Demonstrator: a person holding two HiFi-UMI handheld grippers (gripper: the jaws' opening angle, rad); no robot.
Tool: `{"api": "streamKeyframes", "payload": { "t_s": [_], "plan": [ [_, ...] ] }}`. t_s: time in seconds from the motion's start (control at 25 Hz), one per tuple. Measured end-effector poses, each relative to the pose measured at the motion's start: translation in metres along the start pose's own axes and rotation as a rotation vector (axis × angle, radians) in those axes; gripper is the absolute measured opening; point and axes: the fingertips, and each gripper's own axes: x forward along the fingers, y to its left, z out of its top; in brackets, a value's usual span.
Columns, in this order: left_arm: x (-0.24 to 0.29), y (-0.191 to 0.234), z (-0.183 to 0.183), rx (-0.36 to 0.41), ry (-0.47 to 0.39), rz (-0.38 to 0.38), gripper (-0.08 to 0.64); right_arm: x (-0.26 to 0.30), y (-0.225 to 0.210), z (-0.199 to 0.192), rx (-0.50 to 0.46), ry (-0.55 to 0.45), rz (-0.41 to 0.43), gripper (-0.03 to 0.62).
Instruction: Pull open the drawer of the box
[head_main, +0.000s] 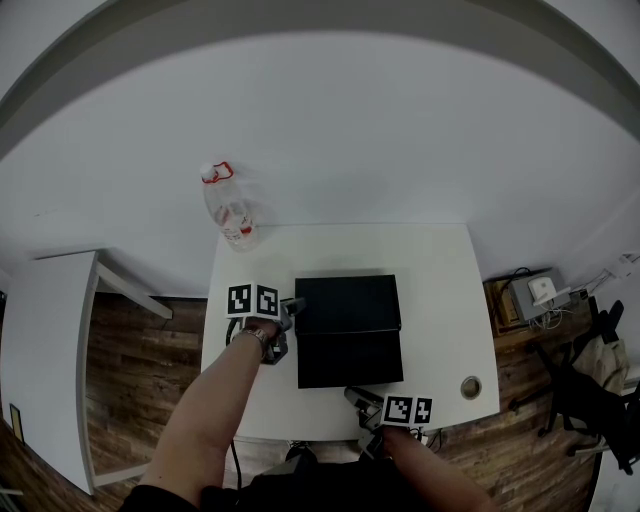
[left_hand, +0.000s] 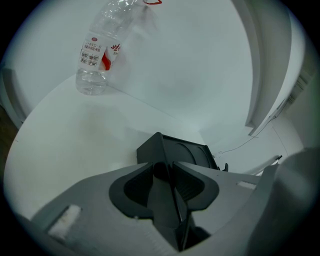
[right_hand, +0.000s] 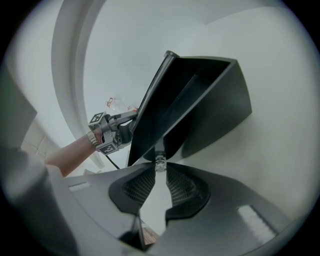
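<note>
White table (head_main: 440, 300) bears black box (head_main: 348, 303), drawer (head_main: 350, 358) extending toward person.

Box (head_main: 347, 303) centre of table (head_main: 440, 270); drawer (head_main: 350, 358) out before it; bottle (head_main: 232, 215) far-left corner; left gripper (head_main: 296, 306) at box's left.

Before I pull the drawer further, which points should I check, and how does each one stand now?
1. Right tongs hold the drawer knob: ok, shut on it.
2. Left tongs steady the box: shut, at its left corner; contact cannot tell.
3. Drawer free to slide: ok, partly out.
4. Bottle clear of the box: ok, it stands apart at the back.
5. Table room ahead of the drawer: ok, some left.
</note>
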Motion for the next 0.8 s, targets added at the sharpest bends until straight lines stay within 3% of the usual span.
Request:
{"api": "streamKeyframes", "payload": {
  "t_s": [0.44, 0.52, 0.56, 0.8],
  "plan": [
    [-0.001, -0.001, 0.001, 0.019, -0.025, 0.011, 0.133, 0.002, 0.002, -0.003, -0.012, 0.012, 0.031, 0.074],
    [-0.003, -0.003, 0.001, 0.035, -0.038, -0.005, 0.132, 0.000, 0.008, -0.005, 0.001, 0.014, 0.072, 0.155],
    [-0.005, -0.005, 0.001, 0.041, -0.051, -0.015, 0.132, -0.004, 0.010, -0.007, 0.009, 0.013, 0.087, 0.182],
    [-0.041, 0.002, 0.012, 0.012, -0.185, -0.033, 0.102, -0.040, 0.009, -0.016, 0.028, -0.026, 0.100, 0.157]
  ]
}}
